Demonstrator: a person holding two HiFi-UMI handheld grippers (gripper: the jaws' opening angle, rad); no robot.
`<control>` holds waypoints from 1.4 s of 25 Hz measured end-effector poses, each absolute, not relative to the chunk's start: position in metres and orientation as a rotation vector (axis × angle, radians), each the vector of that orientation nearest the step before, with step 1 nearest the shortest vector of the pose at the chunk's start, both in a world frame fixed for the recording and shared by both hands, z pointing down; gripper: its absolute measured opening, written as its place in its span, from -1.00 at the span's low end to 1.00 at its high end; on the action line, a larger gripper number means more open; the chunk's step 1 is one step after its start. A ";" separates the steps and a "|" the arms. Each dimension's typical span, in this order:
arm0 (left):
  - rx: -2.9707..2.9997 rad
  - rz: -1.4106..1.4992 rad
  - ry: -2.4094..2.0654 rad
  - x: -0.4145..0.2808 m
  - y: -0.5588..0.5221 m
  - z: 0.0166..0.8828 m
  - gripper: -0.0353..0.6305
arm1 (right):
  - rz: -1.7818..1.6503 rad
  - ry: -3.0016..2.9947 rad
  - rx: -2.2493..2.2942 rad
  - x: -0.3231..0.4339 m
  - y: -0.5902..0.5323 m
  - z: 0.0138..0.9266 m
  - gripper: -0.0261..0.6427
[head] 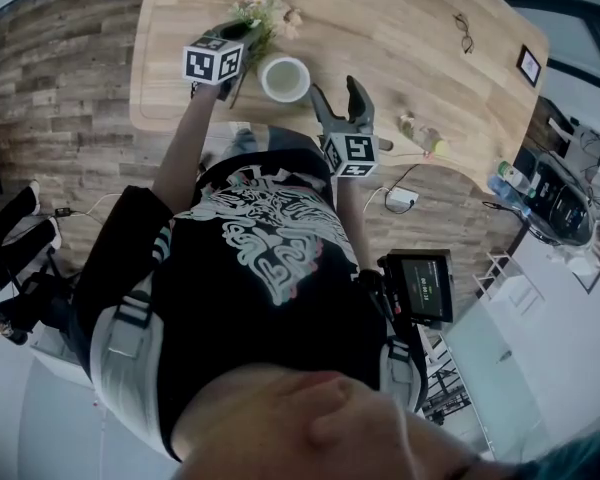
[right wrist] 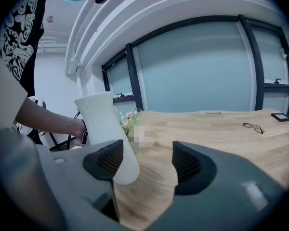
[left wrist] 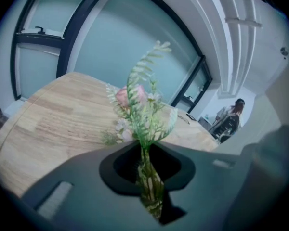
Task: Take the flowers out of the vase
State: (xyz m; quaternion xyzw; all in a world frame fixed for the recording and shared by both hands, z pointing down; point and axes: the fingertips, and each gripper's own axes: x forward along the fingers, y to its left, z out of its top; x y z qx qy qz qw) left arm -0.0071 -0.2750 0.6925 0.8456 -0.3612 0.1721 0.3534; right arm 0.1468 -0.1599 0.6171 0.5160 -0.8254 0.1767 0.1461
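left gripper point(left wrist: 148, 177) clamped on pink-and-green artificial flower sprig point(left wrist: 140, 110), stem running ahead of jaws | right gripper point(right wrist: 147, 163) wide, empty; white ceramic vase point(right wrist: 107, 131) beside left jaw

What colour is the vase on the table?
White all over. The vase shows best in the right gripper view.

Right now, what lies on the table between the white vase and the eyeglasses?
Nothing: in the head view, only bare wooden tabletop runs from the white vase to the eyeglasses.
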 end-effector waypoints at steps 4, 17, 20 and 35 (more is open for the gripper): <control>2.172 0.437 -0.919 -0.006 -0.275 0.696 -0.76 | 0.520 -2.372 1.497 0.150 -0.158 0.618 0.02; 2.155 0.422 -1.024 -0.016 -0.280 0.696 -0.22 | 0.521 -2.378 1.545 0.161 -0.163 0.614 0.02; 2.145 0.414 -1.049 -0.023 -0.278 0.696 -0.22 | 0.526 -2.381 1.540 0.160 -0.162 0.614 0.02; 2.267 0.423 -1.062 -0.030 -0.247 0.667 -0.93 | 0.471 -2.428 1.497 0.158 -0.147 0.604 -0.92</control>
